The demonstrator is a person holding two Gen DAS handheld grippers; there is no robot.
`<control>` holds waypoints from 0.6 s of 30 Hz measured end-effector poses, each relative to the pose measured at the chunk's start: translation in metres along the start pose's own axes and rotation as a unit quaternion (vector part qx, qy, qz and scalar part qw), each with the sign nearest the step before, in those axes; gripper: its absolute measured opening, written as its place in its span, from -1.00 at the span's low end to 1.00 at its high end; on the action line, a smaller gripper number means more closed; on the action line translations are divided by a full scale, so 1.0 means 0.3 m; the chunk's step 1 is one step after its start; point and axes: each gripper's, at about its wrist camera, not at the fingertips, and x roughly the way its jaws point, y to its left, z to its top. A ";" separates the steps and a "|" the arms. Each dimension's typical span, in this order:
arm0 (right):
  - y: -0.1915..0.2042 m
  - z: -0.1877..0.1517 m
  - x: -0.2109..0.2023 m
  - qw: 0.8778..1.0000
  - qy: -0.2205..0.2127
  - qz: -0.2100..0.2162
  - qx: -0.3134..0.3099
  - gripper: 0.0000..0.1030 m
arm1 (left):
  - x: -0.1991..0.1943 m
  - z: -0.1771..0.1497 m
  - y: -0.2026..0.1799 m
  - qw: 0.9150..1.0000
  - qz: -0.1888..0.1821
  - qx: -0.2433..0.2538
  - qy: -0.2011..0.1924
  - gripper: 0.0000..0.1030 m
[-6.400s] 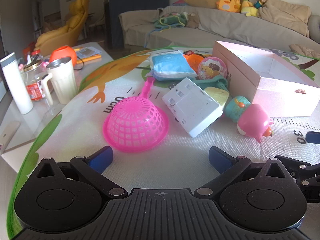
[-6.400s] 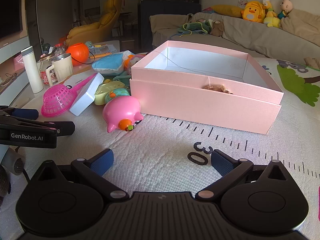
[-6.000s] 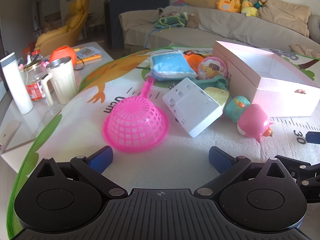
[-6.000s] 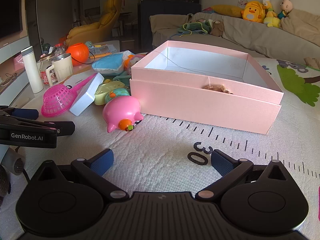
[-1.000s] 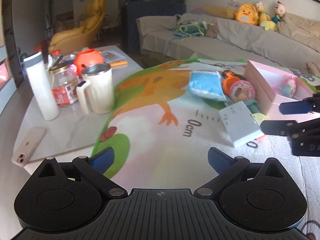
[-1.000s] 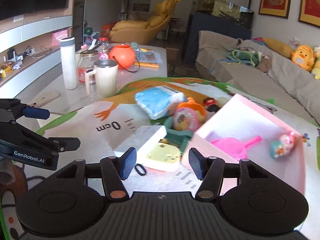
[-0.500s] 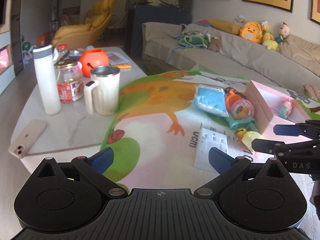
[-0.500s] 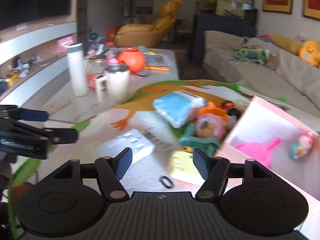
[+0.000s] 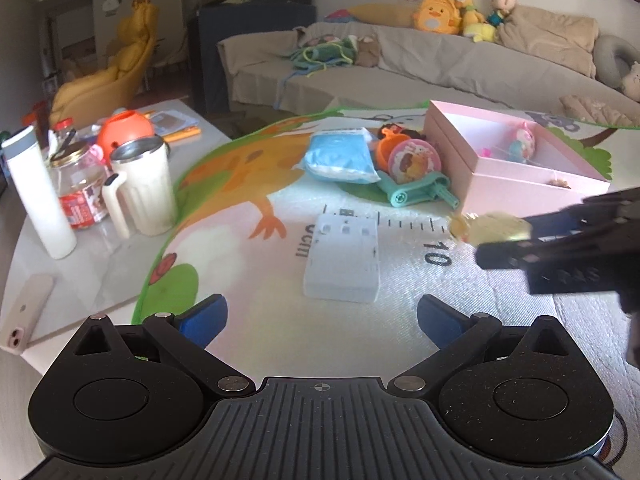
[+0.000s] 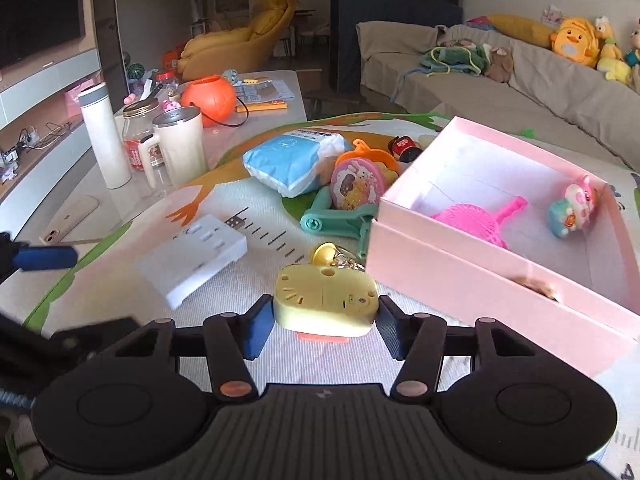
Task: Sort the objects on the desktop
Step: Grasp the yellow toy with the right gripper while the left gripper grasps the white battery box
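My right gripper (image 10: pixel 324 326) is shut on a pale yellow toy (image 10: pixel 325 300) with a small gold bell, just left of the pink box (image 10: pixel 452 280). The same toy (image 9: pixel 496 227) shows in the left wrist view, held by the right gripper (image 9: pixel 520 240). The box holds a pink strainer (image 10: pixel 472 218) and a small pink and teal toy (image 10: pixel 572 210). My left gripper (image 9: pixel 320 320) is open and empty, just in front of the white power strip (image 9: pixel 344 256), which lies flat on the mat.
A blue packet (image 10: pixel 292 158), a round pink toy (image 10: pixel 356 186), an orange toy (image 10: pixel 368 156) and a teal toy (image 10: pixel 340 220) lie left of the box. A cream mug (image 9: pixel 144 188), jar (image 9: pixel 80 184), white bottle (image 9: pixel 38 192) and phone (image 9: pixel 24 312) stand at left.
My right gripper has closed on the yellow toy beside the box. My left gripper has moved closer to the white power strip. Since six seconds ago, the pink strainer and a small toy have gone into the box.
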 end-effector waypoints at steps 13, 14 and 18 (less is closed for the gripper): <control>-0.118 -0.231 -0.324 0.998 0.011 -0.052 0.030 0.08 | 0.199 0.112 -0.061 0.998 0.030 0.009 0.046 0.12; -0.123 -0.242 -0.337 0.998 0.011 -0.050 0.031 0.08 | 0.195 0.107 -0.061 0.998 0.030 0.011 0.048 0.05; -0.126 -0.248 -0.379 0.999 0.009 -0.041 0.031 0.07 | 0.112 0.078 -0.097 0.999 0.009 0.037 0.035 0.02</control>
